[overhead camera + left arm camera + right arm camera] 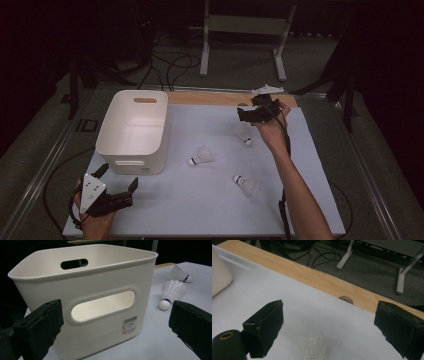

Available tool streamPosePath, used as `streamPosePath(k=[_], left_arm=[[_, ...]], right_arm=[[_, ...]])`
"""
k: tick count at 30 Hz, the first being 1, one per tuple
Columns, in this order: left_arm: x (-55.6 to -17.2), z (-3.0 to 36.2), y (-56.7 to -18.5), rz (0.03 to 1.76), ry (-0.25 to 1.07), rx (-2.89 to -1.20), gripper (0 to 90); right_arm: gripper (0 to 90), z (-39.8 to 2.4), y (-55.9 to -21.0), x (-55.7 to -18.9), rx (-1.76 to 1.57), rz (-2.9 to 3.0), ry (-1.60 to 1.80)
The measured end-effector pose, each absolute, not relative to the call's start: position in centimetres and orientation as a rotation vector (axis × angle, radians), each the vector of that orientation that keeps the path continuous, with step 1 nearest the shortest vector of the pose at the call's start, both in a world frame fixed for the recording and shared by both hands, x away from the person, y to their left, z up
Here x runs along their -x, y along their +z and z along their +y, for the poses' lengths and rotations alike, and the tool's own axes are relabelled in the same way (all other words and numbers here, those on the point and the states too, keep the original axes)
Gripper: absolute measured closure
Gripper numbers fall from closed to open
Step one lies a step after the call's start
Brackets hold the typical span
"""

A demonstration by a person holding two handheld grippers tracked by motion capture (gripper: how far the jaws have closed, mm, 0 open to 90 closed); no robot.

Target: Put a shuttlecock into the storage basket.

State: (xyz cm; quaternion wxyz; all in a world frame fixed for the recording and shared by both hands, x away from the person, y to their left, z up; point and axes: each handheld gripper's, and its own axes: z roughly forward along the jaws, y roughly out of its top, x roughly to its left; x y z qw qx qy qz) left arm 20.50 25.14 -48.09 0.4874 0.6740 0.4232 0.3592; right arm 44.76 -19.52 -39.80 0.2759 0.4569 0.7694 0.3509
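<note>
Three white shuttlecocks lie on the white table top (pixel 200 210): one in the middle (pixel 201 156), one nearer the front (pixel 247 185), and one farther back (pixel 243 134). My right gripper (pixel 254 113) hovers just above and behind the far one, open. Its feather skirt (pixel 314 348) shows low between my right gripper (pixel 332 325) jaws, untouched. A white plastic bin (pixel 132 130) with handle slots stands at the left. My left gripper (pixel 118 176) is open near the front left corner, facing the bin's near wall (pixel 95 297), with nothing between its jaws (pixel 116 315).
A wooden strip (pixel 312 277) runs along the table's far edge. Beyond it are cables and the white legs of a stand (pixel 240 45) on the grey floor. Two shuttlecocks, one near (pixel 172 292) and one farther (pixel 181 273), lie to the right of the bin in the left gripper view.
</note>
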Motion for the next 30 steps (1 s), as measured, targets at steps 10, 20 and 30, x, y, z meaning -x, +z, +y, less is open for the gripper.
streamPosePath(k=[10, 20, 30], left_arm=[[-20.5, 25.1, -48.1, 1.033, 0.874, -1.637, 0.1], [-20.5, 25.2, -48.1, 1.033, 0.873, -1.636, 0.1], [-20.4, 25.3, -48.1, 1.034, 0.873, -1.628, 0.1]], right_arm=[[8.8, -19.5, -41.0, -46.3, -1.271, 2.079, 0.906], [8.8, -19.2, -42.3, -47.8, -1.299, 2.112, 0.846], [8.8, -19.1, -43.8, -49.0, -1.347, 2.131, 0.799]])
